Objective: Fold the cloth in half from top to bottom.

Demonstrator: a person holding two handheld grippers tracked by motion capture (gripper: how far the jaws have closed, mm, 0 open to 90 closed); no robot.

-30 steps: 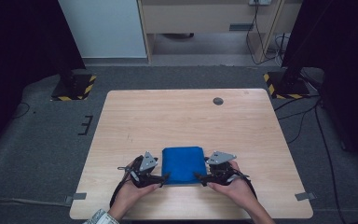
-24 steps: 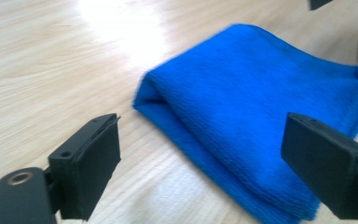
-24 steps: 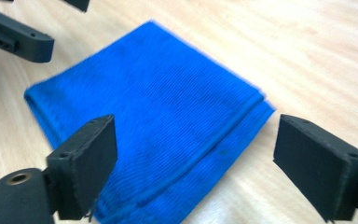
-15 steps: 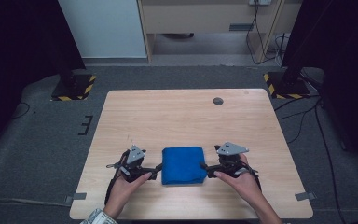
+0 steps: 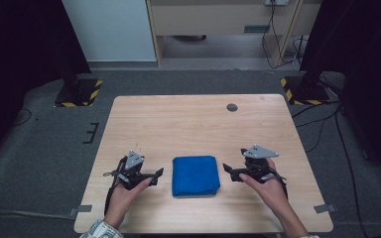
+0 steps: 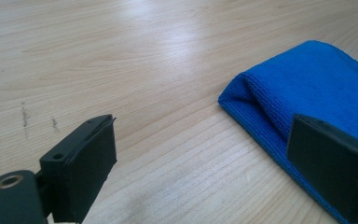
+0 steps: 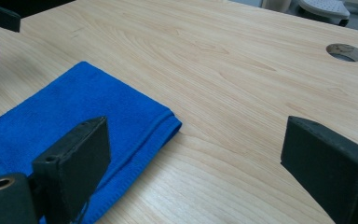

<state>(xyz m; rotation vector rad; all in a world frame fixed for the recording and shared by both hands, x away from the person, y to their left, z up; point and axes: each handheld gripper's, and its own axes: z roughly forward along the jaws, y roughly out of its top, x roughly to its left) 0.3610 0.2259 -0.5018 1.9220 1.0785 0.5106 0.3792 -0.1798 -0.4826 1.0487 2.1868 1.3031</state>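
Seen from above: a pale wooden table [image 5: 198, 124] on grey carpet, with a folded blue cloth [image 5: 196, 175] lying flat near the front edge, roughly midway between two hands. Left of the cloth, the left gripper [image 5: 155, 176] held just above the tabletop, tips pointing toward the cloth's left edge but apart from it, with bare wood between. Right of the cloth, the right gripper [image 5: 227, 173] likewise aimed at the cloth's right edge, clear of the fabric. Jaws of both spread wide, having just been opening, with nothing pinched between them. From the left gripper view: two black pads far apart, bare wood grain between them, the blue cloth [image 6: 317, 88] off to the right with a rounded folded corner facing the camera, the right-hand pad overlapping it in the picture. From the right gripper view: pads equally wide, the cloth [image 7: 74, 112] lying at the left with its stitched hem and a corner reaching toward the middle, open wood between the pads. Farther back on the table, a small round cable hole [image 7: 346, 52] near the far edge. Grey three-cornered plates visible on top of both grippers from above.
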